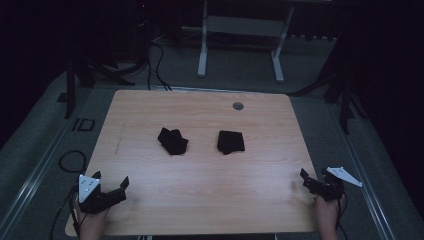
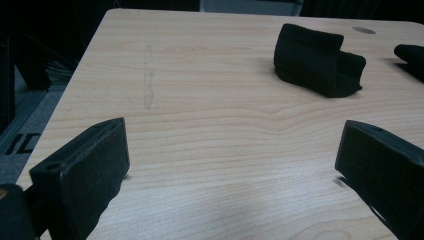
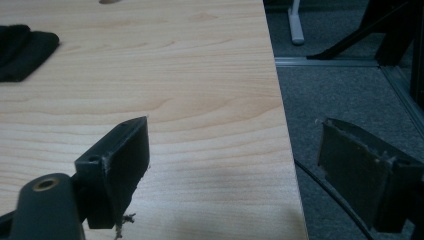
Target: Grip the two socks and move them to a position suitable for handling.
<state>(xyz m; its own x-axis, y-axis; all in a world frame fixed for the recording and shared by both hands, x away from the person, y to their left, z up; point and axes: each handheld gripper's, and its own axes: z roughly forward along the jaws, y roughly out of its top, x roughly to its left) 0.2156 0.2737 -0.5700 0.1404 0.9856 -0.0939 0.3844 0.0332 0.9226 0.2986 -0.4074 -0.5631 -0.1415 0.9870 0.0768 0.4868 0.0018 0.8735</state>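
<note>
Lying well apart from both claws, two black cloth pieces are seen near the middle of the wooden surface (image 1: 150, 210): the left cloth piece (image 1: 172, 140) is crumpled, and the right cloth piece (image 1: 230, 142) is folded into a rough square beside it, with a bare strip of wood between them. The left claw (image 1: 111, 183) is held at the near left corner of the surface, its jaws spread wide with nothing between them; in the left gripper view the left cloth piece (image 2: 317, 61) is seen ahead, beyond the spread jaws, resting flat on the wood, and an edge of the right cloth piece (image 2: 411, 56) is caught at the frame's right border. The right claw (image 1: 313, 180) is held at the near right edge, likewise released and empty, with one jaw over the wood and the other over the grey floor (image 3: 350, 95). A small round grommet (image 1: 238, 106) is set in the far part of the surface
</note>
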